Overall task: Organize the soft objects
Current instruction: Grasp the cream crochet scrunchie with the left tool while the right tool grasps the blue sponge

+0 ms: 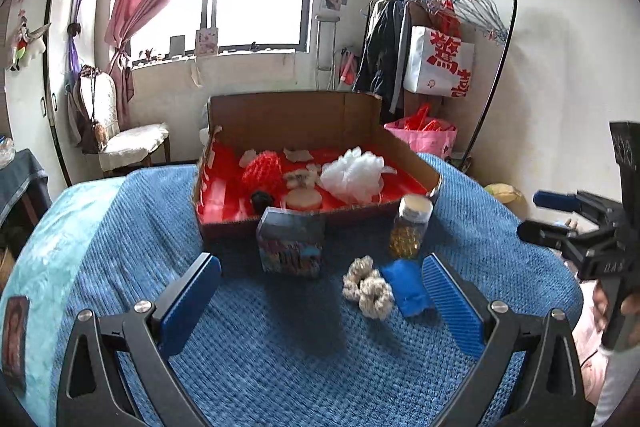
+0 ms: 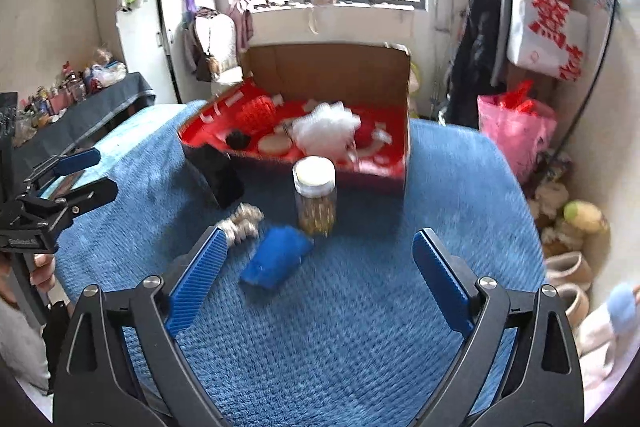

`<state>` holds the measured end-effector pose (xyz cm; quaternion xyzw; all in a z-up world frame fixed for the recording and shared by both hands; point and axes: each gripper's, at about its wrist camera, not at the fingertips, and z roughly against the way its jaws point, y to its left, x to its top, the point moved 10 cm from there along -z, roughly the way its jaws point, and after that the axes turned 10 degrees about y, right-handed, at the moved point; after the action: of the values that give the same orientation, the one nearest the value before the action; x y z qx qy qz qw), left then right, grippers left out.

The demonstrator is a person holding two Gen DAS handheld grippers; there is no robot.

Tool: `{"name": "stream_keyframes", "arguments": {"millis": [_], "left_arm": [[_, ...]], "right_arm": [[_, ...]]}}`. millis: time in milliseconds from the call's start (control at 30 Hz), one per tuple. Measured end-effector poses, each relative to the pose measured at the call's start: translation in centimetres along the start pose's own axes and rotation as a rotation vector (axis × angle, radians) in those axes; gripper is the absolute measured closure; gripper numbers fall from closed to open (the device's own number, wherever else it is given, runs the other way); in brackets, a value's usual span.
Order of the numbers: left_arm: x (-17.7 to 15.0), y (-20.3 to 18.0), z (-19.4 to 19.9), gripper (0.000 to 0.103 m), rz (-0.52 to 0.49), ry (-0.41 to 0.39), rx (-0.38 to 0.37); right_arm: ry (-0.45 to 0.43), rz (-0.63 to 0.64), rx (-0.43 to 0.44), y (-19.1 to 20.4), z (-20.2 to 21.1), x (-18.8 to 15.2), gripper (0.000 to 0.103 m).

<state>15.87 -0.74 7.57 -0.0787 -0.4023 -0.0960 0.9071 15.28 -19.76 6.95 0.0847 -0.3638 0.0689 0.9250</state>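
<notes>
1. A pair of cream crocheted scrunchies [image 1: 369,291] lies flat on the blue blanket, touching each other.
2. A bright blue soft cloth pouch [image 1: 406,290] lies just beside them, slightly tilted.
3. A white mesh bath pouf [image 1: 352,174], a red mesh pouf [image 1: 262,171] and a round beige sponge, possibly a puff [image 1: 304,199], sit inside the red-lined cardboard box [image 1: 296,115].
</notes>
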Motion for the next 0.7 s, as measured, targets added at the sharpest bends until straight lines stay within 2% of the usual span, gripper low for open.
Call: {"name": "stream_keyframes", "arguments": {"millis": [200, 367, 567, 633, 700], "left_arm": [[-2.6, -1.3, -3.1, 0.000, -0.008, 0.075, -0.023], [-3.9, -1.8, -5.7, 0.000, -0.003, 0.142, -0.054], [-3.8, -2.6, -7.5, 0.000, -0.018, 0.185, -0.115], [-3.8, -2.9, -8.1, 0.003, -0.027, 0.201, -0.140], [-3.9, -3.0, -8.7, 0.011, -0.039, 0.225, -0.154]], "right_arm": [[0.080, -0.064, 0.033, -0.2, -4.6, -3.2, 0.008], [0.118, -0.057, 0.048, 0.2, -6.6, -3.9, 0.008], [0.164, -0.016, 0.078, 0.5, -9.0, -3.7, 0.008], [0.181, 0.000, 0.107, 0.8, -9.7, -3.5, 0.008], [0.198, 0.022, 0.139, 1.4, -10.5, -3.3, 0.008]]}}
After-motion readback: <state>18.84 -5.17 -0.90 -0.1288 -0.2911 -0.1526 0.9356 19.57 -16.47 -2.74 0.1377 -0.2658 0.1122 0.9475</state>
